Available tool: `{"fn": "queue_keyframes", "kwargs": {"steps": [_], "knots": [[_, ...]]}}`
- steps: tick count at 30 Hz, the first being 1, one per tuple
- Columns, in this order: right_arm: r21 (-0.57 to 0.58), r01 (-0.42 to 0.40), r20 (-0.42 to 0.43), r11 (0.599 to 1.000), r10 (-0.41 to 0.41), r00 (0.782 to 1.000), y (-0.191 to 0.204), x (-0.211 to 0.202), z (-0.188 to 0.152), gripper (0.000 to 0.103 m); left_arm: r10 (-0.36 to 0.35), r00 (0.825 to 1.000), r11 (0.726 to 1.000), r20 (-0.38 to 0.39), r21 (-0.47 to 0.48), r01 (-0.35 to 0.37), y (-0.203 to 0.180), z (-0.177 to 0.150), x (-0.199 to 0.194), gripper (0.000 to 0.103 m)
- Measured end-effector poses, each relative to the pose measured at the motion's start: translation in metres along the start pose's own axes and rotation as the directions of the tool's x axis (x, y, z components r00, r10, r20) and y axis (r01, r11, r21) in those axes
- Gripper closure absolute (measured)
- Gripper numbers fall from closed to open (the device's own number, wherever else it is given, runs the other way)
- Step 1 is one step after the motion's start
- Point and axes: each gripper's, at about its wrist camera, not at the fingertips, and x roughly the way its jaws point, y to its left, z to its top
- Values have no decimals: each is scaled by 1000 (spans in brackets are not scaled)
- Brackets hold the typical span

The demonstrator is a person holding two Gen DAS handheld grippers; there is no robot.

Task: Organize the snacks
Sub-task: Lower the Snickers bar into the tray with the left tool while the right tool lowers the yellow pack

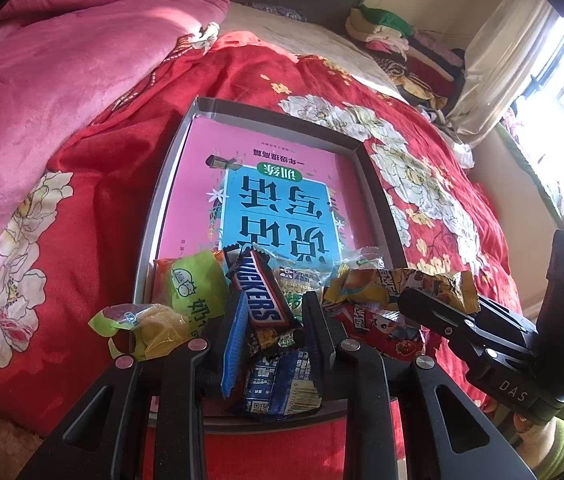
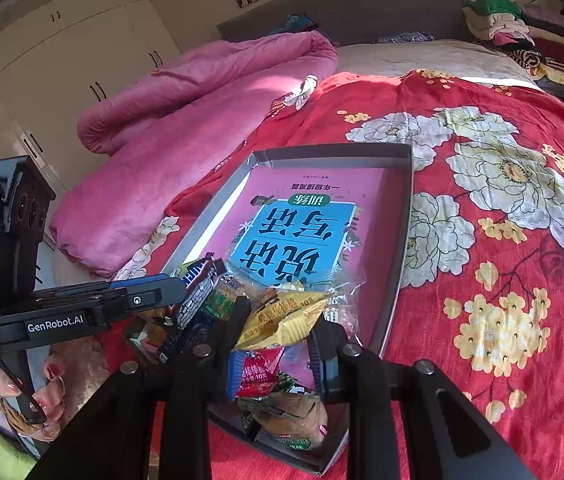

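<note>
The snacks sit heaped at the near end of the shallow grey cardboard tray (image 1: pixel 186 140), low and centre in both views, on top of the pink-and-blue workbook (image 1: pixel 282 200) that lines its floor.

In the left wrist view your left gripper (image 1: pixel 274 320) has its jaws on either side of the brown Snickers bar (image 1: pixel 260 292), which stands tilted on end above a crumpled blue wrapper (image 1: pixel 278 384). It looks pinched rather than merely straddled, though I cannot be sure the pads bite.

In the right wrist view your right gripper (image 2: pixel 280 328) is closed around the yellow crinkled foil packet (image 2: pixel 282 320), lifted just above a red sachet (image 2: pixel 256 376) and a tan-brown pouch (image 2: pixel 285 412) in the lower middle of the frame.

Around these, the left wrist view shows a green pouch with a cartoon face (image 1: pixel 192 284) left of the bar, and a green-and-yellow sweet (image 1: pixel 142 328) hanging over the tray's left rim.

My judgement: you are early to midway. Everything is gathered in the tray, but as a jumble, with nothing sorted into rows or groups. The far two-thirds of the tray, in the upper middle of each frame, holds only the book, so there is room to spread things. Both pieces in your grippers need a spot, and the rest of the pile is untouched.

Beyond the tray lies the red flowered bedspread (image 2: pixel 481 240), with the pink plush quilt (image 2: pixel 202 92) at upper left.
</note>
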Motion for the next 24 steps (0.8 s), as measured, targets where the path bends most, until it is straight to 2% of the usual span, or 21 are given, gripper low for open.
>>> {"fn": "queue_keyframes", "kwargs": {"steps": [15,24], "knots": [[-41,-4,23,999,5,1000,13,-9,1,71,-4,1000,1000,7,3,4,-2,0,-2,72],[-41,4,31,999,-3,1000,12,-13,2,66,1,1000,1000,13,6,-1,-4,2,-4,53]]}}
